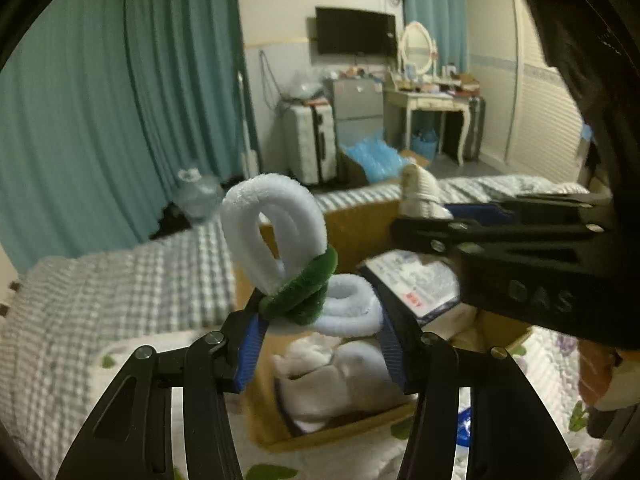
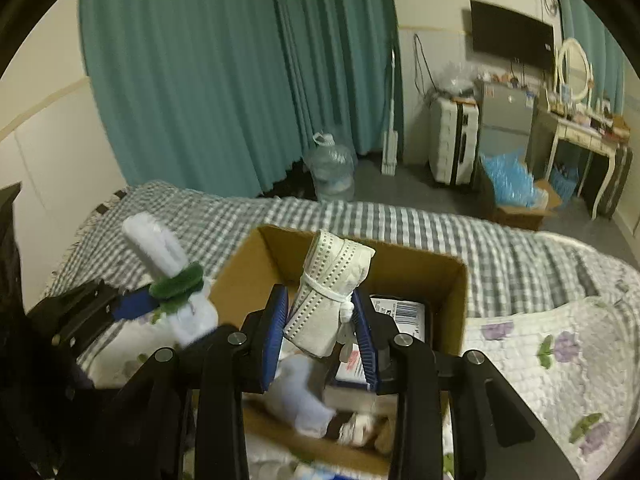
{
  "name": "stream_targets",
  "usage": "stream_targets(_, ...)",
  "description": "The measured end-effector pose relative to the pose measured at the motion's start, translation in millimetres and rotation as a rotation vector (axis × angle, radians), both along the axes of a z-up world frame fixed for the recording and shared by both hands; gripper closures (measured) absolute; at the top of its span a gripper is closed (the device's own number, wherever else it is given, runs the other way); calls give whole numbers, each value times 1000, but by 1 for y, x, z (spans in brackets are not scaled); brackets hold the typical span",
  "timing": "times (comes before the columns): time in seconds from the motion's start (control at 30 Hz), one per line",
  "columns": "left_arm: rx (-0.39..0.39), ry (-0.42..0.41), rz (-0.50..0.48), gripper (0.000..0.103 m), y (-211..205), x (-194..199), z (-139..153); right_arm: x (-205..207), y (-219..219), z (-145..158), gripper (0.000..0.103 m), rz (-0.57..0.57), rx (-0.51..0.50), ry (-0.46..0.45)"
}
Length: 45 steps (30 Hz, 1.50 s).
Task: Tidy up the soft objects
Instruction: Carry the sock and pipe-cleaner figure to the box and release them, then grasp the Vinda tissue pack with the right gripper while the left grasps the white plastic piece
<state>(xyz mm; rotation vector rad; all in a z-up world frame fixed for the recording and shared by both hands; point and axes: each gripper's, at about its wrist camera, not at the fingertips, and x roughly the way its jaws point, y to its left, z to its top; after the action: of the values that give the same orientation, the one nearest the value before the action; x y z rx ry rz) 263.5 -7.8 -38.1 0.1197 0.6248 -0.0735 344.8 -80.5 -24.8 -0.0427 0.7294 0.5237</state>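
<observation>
**Both tongs loaded over cardboard box on bed**

L tongs [image 1: 320, 316]: clenched on white fuzzy roll w/ green band [image 1: 296, 276]. Blue pads [image 1: 250, 348] press it from both sides. One white loop stands up tall, a smaller coil sits low beside the green wrap. Seen from R wrist cam, the same roll pokes up at left of the box, tilted, green band round its middle.

R tongs [image 2: 320, 320]: clenched on cream dotted cloth roll [image 2: 332, 292], tied w/ white string, knot on its right side. Roll stands near upright, leaning slightly, held above the box opening. In L wrist view this roll shows at far right, beyond the R tool's black body.

Cardboard box [image 2: 424, 272]: open top, sits on the bed. Inside: white soft items [image 1: 328, 380] at near end, a flat pack w/ barcode label [image 2: 400, 312] at right. More small bits low in box, too blurred to tell.

Bed: grey-white checked cover [image 2: 400, 220] on far side, white floral quilt [image 2: 552, 352] near right.

Room bkgd: teal curtains [image 2: 200, 72], clear water jug [image 2: 332, 172] on floor, white suitcase [image 2: 452, 144], wall TV [image 2: 512, 40], dressing table w/ oval mirror [image 2: 576, 132].
</observation>
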Motion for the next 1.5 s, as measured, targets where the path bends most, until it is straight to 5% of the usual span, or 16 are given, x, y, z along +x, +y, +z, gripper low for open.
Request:
stream_targets(0.1, -8, 49, -16, 34, -2, 16, -23, 20, 0, -20, 70, -10, 24, 40)
stream_targets(0.17, 8, 38, -19, 21, -3, 19, -33, 28, -3, -29, 62, -13, 45, 60)
stream_targets(0.2, 22, 20, -19, 18, -6, 17, -35, 31, -4, -33, 48, -12, 45, 68)
stream_targets(0.23, 34, 4, -20, 18, -8, 14, -36, 32, -6, -34, 32, -23, 36, 66)
stream_targets(0.37, 49, -39, -12, 18, -8, 6, -28, 25, -14, -27, 27, -61, 9, 36)
stream_targets(0.6, -14, -89, 60, 18, 6, -21, 24, -28, -34, 43, 19, -109, 7, -74)
stream_targets(0.73, -50, -141, 69, 18, 12, -59, 66, -75, -44, 99, 3, -140, 5, -170)
stream_targets(0.8, -39, -186, 82, 17, 11, -85, 85, -102, -49, 121, 2, -147, 9, -211)
stream_targets(0.87, -23, -231, 95, 6, 14, -117, 104, -127, -54, 136, 2, -138, 10, -233)
stream_targets(1.07, -23, -299, 104, 5, 21, -182, 132, -193, -58, 149, 2, -133, -45, -272)
stream_targets(1.27, -63, -337, 68, 5, 24, -226, 133, -239, -66, 136, 1, -129, -12, -276)
stream_targets(1.5, -47, -331, 72, 5, 15, -234, 110, -255, -60, 87, 1, -146, -42, -276)
